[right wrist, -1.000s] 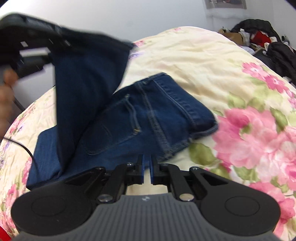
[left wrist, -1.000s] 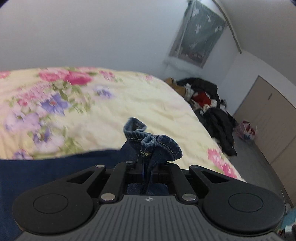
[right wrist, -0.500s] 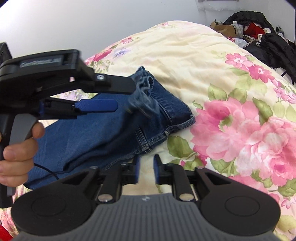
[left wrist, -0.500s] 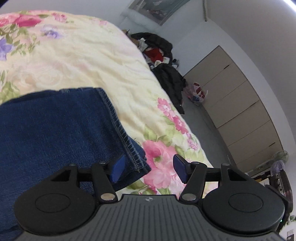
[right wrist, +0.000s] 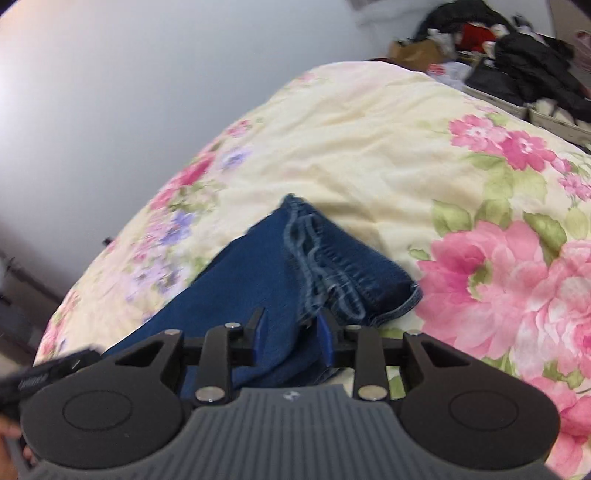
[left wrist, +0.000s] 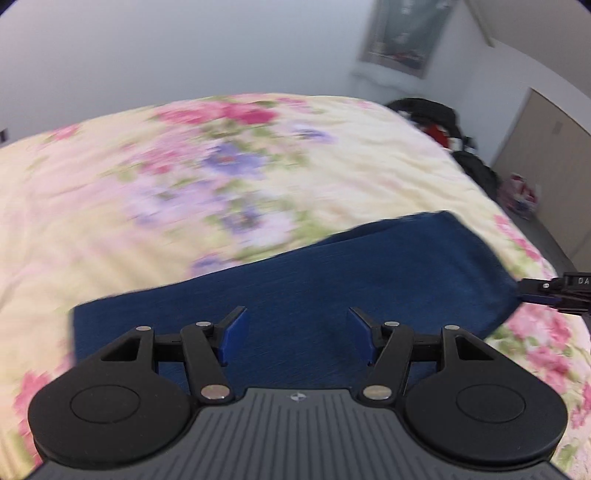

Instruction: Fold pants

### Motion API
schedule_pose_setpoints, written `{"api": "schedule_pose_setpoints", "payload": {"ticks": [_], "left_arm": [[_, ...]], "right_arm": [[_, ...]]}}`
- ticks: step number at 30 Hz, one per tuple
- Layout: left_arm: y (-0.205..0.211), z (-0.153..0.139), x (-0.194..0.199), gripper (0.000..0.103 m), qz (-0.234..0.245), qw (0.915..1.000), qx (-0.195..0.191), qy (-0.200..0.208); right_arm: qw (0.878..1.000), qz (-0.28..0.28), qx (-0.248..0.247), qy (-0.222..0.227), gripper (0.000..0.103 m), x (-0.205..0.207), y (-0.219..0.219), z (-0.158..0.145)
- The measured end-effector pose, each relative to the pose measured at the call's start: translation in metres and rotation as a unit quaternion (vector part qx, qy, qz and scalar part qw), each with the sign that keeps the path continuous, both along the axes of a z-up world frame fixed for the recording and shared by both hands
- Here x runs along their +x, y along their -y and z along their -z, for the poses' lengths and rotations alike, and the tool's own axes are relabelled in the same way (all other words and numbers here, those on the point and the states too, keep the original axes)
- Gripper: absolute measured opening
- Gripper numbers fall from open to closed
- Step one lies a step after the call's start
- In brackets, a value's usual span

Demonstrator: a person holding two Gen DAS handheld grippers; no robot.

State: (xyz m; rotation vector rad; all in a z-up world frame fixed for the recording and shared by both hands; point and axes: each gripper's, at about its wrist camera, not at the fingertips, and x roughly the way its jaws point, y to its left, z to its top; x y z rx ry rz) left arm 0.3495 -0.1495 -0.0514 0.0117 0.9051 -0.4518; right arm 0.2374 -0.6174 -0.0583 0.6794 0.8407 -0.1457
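Basically no bins or boxes close by; the only container-like item is what looks like a cardboard box (right wrist: 417,50) in the clutter pile (right wrist: 517,62) past the far end of the bed, contents unreadable at that size. Pants (left wrist: 332,273), dark blue denim, lie folded on the floral quilt (left wrist: 184,177); in the right wrist view the stitched hem edges (right wrist: 332,258) stack at the end nearest the camera. Left wrist view is motion-blurred across the quilt print, so fabric detail there is mush, and the near edge of the denim is hidden under the gripper body. Left gripper (left wrist: 297,332) is spread wide, blue pads (left wrist: 234,328) well apart, hovering over the denim with nothing between them; contact with the cloth can't be judged. Right gripper (right wrist: 291,332) is partly open with a narrower gap, a fold of denim sitting between its pads (right wrist: 325,336); whether the pads actually touch the cloth is unclear. Right gripper's tip also pokes in at the right edge of the left view, just beside the pants' far corner, mostly cut off. Left gripper's body shows blurred at the lower left of the right view, with part of a hand (right wrist: 7,454) cut off by the frame. Wardrobe doors (left wrist: 543,155) and a wall hanging (left wrist: 406,33) sit in the background.
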Motion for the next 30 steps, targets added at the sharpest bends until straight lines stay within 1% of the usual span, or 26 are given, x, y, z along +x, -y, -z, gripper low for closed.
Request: {"api": "schedule_pose_setpoints", "payload": {"ticks": [2, 3, 5, 6, 8, 10, 11, 12, 13, 14, 15, 17, 19, 21, 22, 23, 24, 26, 30], "left_arm": [[-0.034, 0.004, 0.001, 0.071, -0.032, 0.9995, 0.002, -0.006], [-0.048, 0.007, 0.002, 0.071, -0.045, 0.9989, 0.002, -0.008], [-0.076, 0.013, 0.002, 0.071, -0.069, 0.9975, 0.003, -0.015], [-0.088, 0.017, 0.002, 0.071, -0.080, 0.9966, 0.004, -0.019], [-0.106, 0.024, 0.001, 0.069, -0.095, 0.9952, 0.004, -0.025], [-0.117, 0.028, 0.000, 0.069, -0.105, 0.9941, -0.001, -0.027], [-0.123, 0.032, -0.001, 0.069, -0.108, 0.9937, -0.005, -0.028], [-0.127, 0.035, -0.002, 0.069, -0.111, 0.9933, -0.008, -0.030], [-0.130, 0.038, -0.003, 0.069, -0.113, 0.9931, -0.010, -0.032], [-0.132, 0.041, -0.005, 0.069, -0.114, 0.9929, -0.010, -0.034], [-0.132, 0.044, -0.006, 0.069, -0.114, 0.9928, -0.010, -0.035], [-0.131, 0.048, -0.007, 0.068, -0.114, 0.9927, -0.009, -0.039], [-0.130, 0.048, -0.011, 0.068, -0.109, 0.9933, -0.005, -0.036], [-0.130, 0.045, -0.015, 0.068, -0.102, 0.9944, -0.003, -0.029], [-0.130, 0.044, -0.017, 0.068, -0.099, 0.9948, -0.002, -0.025], [-0.131, 0.042, -0.018, 0.068, -0.098, 0.9949, -0.001, -0.023], [-0.131, 0.042, -0.019, 0.068, -0.099, 0.9949, 0.000, -0.022], [-0.134, 0.042, -0.019, 0.068, -0.107, 0.9940, 0.000, -0.023], [-0.146, 0.043, -0.017, 0.068, -0.136, 0.9896, -0.028, -0.038]], "right_arm": [[0.999, 0.027, 0.025, -0.024, 0.027, 0.009, 0.005, 0.014], [0.998, 0.034, 0.037, -0.028, 0.022, 0.011, 0.007, 0.019], [0.998, 0.033, 0.048, -0.025, 0.007, 0.014, 0.005, 0.019], [0.998, 0.032, 0.042, -0.020, 0.006, 0.014, 0.002, 0.014], [0.999, 0.015, 0.030, 0.012, 0.004, 0.010, -0.005, -0.006], [0.999, -0.003, 0.002, 0.041, 0.004, 0.002, -0.013, -0.029], [0.999, -0.007, -0.020, 0.043, 0.004, -0.001, -0.016, -0.034], [0.998, -0.012, -0.043, 0.033, 0.004, -0.002, -0.016, -0.034], [0.998, -0.010, -0.058, 0.014, 0.004, -0.001, -0.014, -0.026], [0.998, -0.005, -0.061, -0.005, 0.004, 0.000, -0.011, -0.016], [0.998, -0.004, -0.055, -0.014, 0.004, 0.001, -0.008, -0.005], [0.999, -0.006, -0.051, -0.010, 0.004, 0.001, -0.005, 0.010], [0.999, 0.001, -0.051, -0.008, 0.006, -0.001, -0.004, 0.016], [0.999, 0.008, -0.049, -0.002, 0.016, -0.008, -0.003, 0.015], [0.999, 0.010, -0.046, 0.001, 0.023, -0.012, -0.002, 0.013], [0.999, 0.015, -0.043, 0.004, 0.040, -0.016, 0.000, 0.011], [0.999, 0.022, -0.039, 0.008, 0.050, -0.020, 0.003, 0.011], [0.999, 0.037, -0.013, 0.006, 0.051, -0.024, 0.010, 0.015], [0.993, 0.082, 0.080, 0.006, 0.050, -0.026, 0.025, 0.041]]}}
